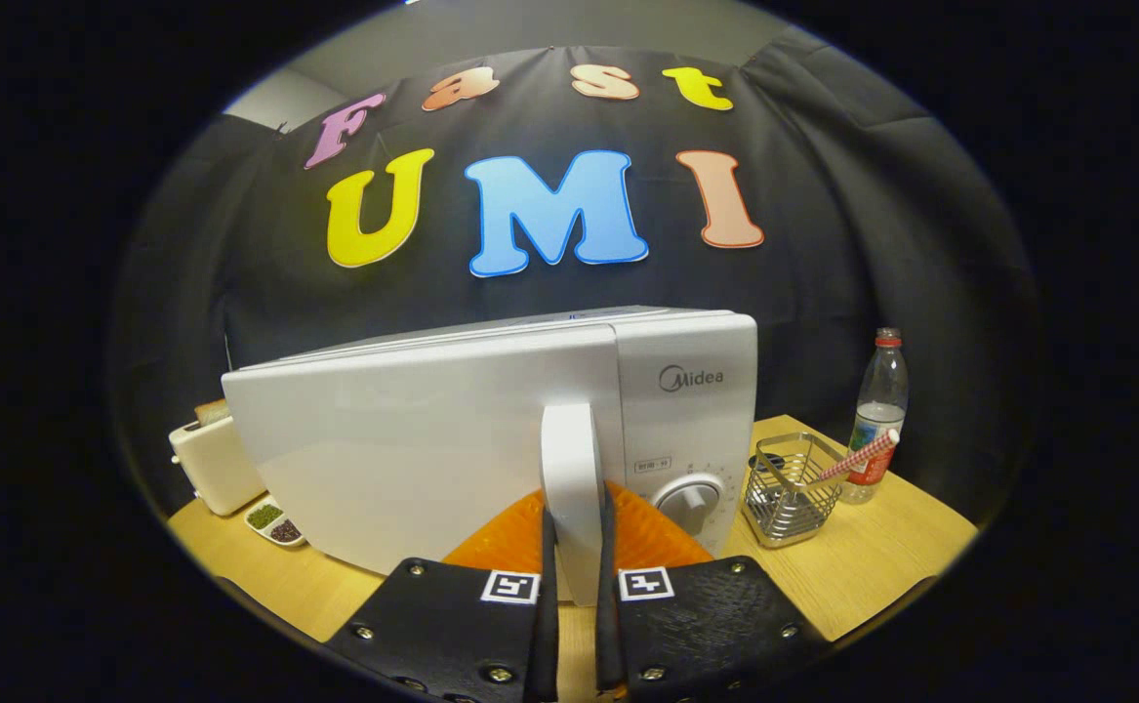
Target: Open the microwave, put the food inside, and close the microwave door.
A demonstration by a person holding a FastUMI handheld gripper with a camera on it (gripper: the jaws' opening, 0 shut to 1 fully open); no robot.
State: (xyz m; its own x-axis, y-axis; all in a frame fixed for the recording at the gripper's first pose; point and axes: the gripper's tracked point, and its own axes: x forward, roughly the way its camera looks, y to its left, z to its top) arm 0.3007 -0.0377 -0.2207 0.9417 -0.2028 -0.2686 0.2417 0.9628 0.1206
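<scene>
A white microwave (491,430) stands on the wooden table (881,566). Its door (403,449) is swung slightly outward, its right edge standing proud of the control panel with the round dial (691,500). The door's white vertical handle (571,498) sits between my fingers, and my gripper (575,557) is shut on it, both fingers (548,576) pressing its sides. No food shows here.
A wire basket (792,498) with a striped straw stands right of the microwave, and a plastic water bottle (879,415) beyond it. A cream toaster (213,459) and a small dish of seasonings (274,522) sit to the left, near the table edge.
</scene>
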